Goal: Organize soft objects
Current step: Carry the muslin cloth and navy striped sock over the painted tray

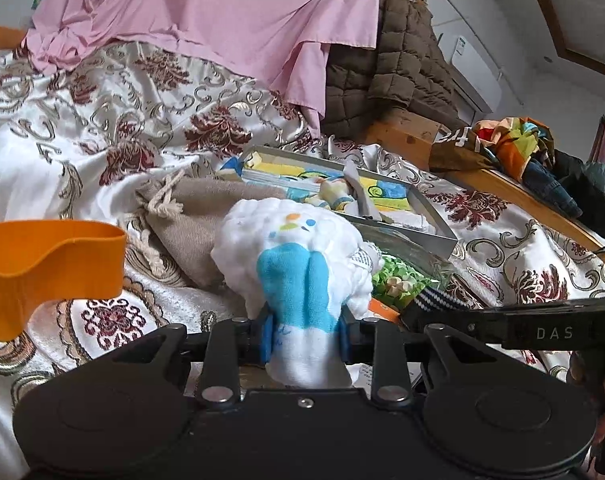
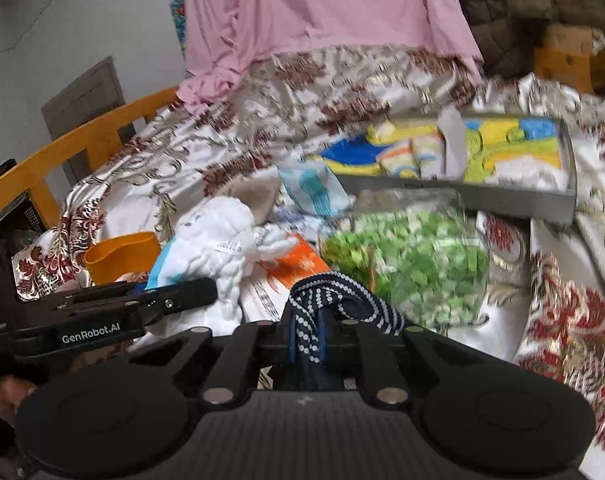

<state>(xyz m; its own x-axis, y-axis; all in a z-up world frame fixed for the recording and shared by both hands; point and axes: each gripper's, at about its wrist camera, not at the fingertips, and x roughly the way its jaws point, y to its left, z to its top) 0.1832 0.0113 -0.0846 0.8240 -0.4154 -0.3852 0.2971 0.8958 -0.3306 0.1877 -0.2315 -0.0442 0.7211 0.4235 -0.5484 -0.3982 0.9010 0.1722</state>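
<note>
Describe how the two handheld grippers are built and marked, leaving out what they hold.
Both are matte black, with two round discs on a wide body and silver rivets on angular linkage arms. The left gripper has blue pads; its side reads "GenRobot.AI" in white. The right gripper shows "DAS" in the left view.

Home bedroom: wooden bed frame point(image 2: 82, 132) under floral satin bedspread point(image 1: 102, 128), pink sheet point(image 1: 206, 8), brown quilted jacket point(image 1: 390, 64), wall air conditioner point(image 1: 470, 76), clothes pile point(image 1: 542, 160).
</note>
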